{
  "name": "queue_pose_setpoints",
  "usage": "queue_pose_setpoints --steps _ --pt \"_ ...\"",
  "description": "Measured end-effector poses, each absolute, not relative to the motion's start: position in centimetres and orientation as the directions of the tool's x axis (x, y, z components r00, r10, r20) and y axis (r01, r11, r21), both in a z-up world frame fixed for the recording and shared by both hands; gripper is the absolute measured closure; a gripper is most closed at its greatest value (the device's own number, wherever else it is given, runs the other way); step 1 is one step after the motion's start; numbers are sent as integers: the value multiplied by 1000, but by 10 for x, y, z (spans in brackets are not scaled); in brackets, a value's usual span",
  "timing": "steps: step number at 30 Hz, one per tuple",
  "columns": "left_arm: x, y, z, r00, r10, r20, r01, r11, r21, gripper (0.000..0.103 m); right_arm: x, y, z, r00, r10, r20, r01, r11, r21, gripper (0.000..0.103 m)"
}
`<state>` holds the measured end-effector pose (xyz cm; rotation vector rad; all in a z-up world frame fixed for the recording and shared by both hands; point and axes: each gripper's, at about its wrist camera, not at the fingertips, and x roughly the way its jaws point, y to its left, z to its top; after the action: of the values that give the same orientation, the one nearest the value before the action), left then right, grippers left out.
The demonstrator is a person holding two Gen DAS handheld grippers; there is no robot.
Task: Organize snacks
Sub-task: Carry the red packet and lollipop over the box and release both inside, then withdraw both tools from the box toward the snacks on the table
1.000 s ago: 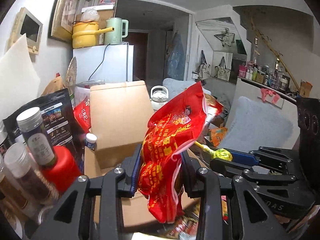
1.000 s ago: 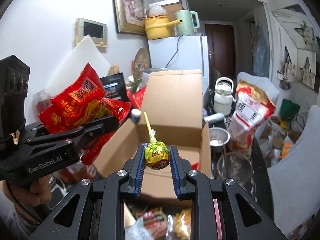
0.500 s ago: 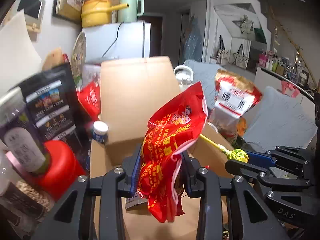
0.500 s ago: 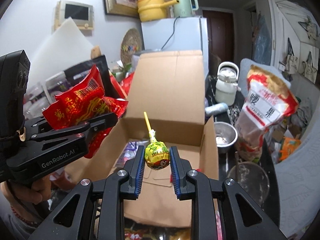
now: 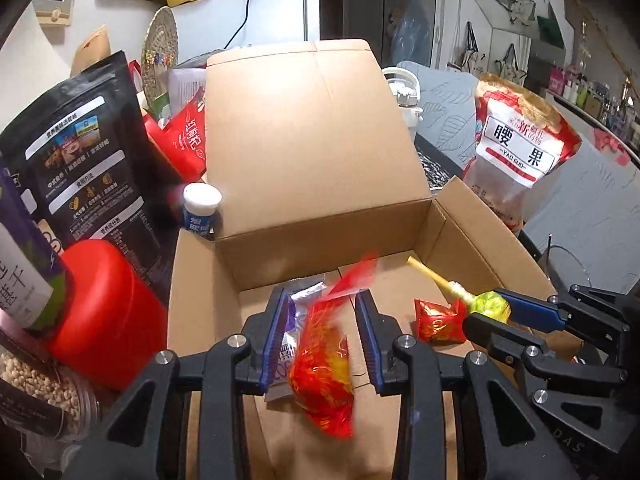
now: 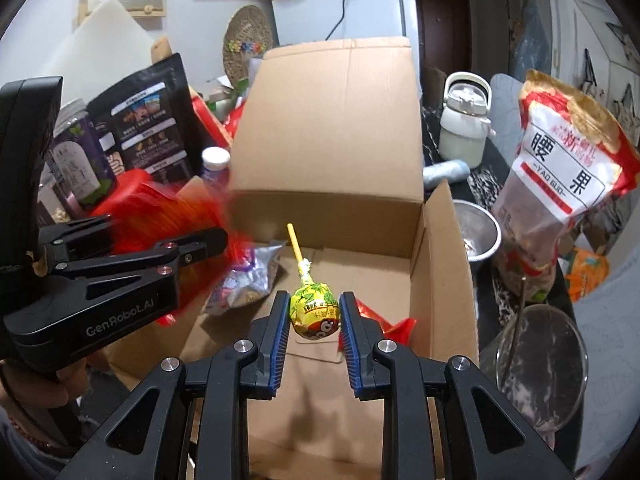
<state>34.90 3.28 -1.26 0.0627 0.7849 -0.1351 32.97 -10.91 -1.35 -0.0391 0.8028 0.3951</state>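
From the left wrist, the left gripper [image 5: 320,300] points down into an open cardboard box [image 5: 312,128]. Its jaws are drawn in on a red snack bag [image 5: 320,364], which hangs blurred between the blue pads, low over the box floor. Just behind the bag, partly hidden by the left finger, a silvery packet [image 5: 308,292] lies on the box bottom. To the right, the right gripper [image 5: 486,308] reaches over the box's right side, clamped on a lollipop [image 5: 490,304] whose yellow stick slants up and to the left. A small red packet [image 5: 438,326] lies on the box floor beside it. Outside the box on the left stand a black pouch [image 5: 88,160], a red canister [image 5: 108,312] and a white-capped bottle [image 5: 202,208]. On the right stands a large bag of cashews [image 5: 516,148]. From the right wrist, the right gripper [image 6: 314,312] has both pads pressed against the wrapped head of the lollipop [image 6: 314,318]. The stick stands nearly upright, and the sweet is held above the floor of the box [image 6: 332,128]. At the left edge a hand [image 6: 44,384] holds the left gripper [image 6: 208,228], with the red snack bag [image 6: 160,216] a blur around its fingers at the box's left wall. The silvery packet [image 6: 248,280] lies in the box's near left corner. To the right of the box are a white kettle [image 6: 464,120], a metal bowl [image 6: 480,232] and the cashew bag [image 6: 560,168].
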Motion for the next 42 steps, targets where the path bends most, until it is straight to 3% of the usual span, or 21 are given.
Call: queue_pose_setpoints --steps 2,4,7,27,30,42 --pt "349 30 -13 702 -73 -709 134 991 30 69 332 -110 -15 619 325 -715 -352 929 118 67" --pt "350 29 -16 701 -47 -712 122 991 54 68 334 -112 -16 615 327 -718 -342 931 131 64" --pt "351 30 -18 688 -42 -724 113 992 49 58 334 -114 -17 613 316 -725 -332 935 127 64" --pt "301 29 13 728 -72 -682 115 993 18 57 294 -115 11 657 287 -697 -322 943 85 64" --pt "284 27 22 746 -75 -662 122 992 26 57 283 -115 18 669 290 -685 -325 942 82 57" --pt "226 20 39 762 -119 -636 147 989 -9 57 222 -120 41 712 298 -635 -336 940 64 57"
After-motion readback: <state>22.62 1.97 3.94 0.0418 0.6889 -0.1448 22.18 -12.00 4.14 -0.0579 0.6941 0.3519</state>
